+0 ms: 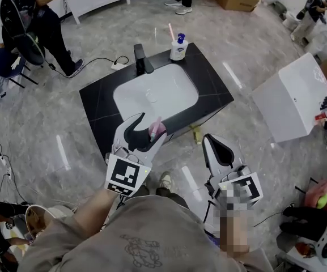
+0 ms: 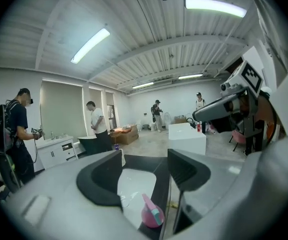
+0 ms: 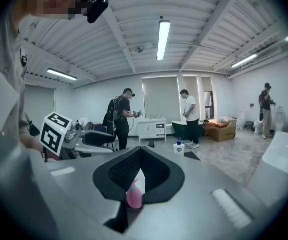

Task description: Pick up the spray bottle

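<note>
Down at the near edge of the black counter (image 1: pixel 98 103), just in front of the white basin (image 1: pixel 154 95), sits the little pink spray bottle (image 1: pixel 157 130). The left gripper (image 2: pixel 144 156) is spread wide with nothing in it, and the bottle lines up beyond the gap. The right gripper (image 3: pixel 140 151) is pinched closed on nothing. My guess is light, smooth plastic, a bit slippery and squashy, though I can't tell how full it is. I'd grab the round body low down, not the trigger head.
</note>
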The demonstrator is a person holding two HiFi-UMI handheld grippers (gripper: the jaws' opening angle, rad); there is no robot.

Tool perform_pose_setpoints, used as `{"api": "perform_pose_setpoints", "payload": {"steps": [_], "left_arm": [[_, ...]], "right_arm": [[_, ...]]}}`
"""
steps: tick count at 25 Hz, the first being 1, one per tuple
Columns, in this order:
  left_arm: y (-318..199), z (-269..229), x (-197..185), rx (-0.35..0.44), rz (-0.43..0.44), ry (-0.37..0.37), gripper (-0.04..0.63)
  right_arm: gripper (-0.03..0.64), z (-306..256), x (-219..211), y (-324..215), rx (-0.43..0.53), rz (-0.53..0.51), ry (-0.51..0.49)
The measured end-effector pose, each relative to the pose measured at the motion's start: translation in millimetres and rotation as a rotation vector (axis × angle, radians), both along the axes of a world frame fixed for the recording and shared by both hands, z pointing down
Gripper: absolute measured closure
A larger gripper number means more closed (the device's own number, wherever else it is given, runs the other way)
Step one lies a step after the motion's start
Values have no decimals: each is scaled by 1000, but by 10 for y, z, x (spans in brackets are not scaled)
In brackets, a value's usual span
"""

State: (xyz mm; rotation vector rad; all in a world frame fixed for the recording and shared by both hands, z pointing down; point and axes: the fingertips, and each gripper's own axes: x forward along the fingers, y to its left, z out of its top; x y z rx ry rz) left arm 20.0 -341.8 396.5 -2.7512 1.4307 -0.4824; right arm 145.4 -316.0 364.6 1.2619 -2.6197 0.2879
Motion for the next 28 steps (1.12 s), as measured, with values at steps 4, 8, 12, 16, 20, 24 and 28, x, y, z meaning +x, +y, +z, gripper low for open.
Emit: {"api": "perform_pose_setpoints", "payload": {"steps": [4,8,12,16,20,24,28], "left_arm": [[-56,297,98,-50,22,-34,318],[-112,574,160,-88,39,-75,314],[-170,848,212,-131,56,-77,314],[-271,1112,234,-165,50,-66,314],[-332,1373,242,-188,52,-89,314],[-409,1609,222,-196,38,-96,314],[-405,1875,217,-222,27,-94,314]], "right_arm": [[589,145,31,-48,-38,11,15],[589,332,18,-88,-82,14,23],[589,551,-19,-132,-128,17,27],[589,749,-94,-166,-166,6,30],[589,917,-174,-180,-195,-1,36],[589,1076,-211,-232,-221,0,35],[589,1191,-205,-237,-251,13,33]]}}
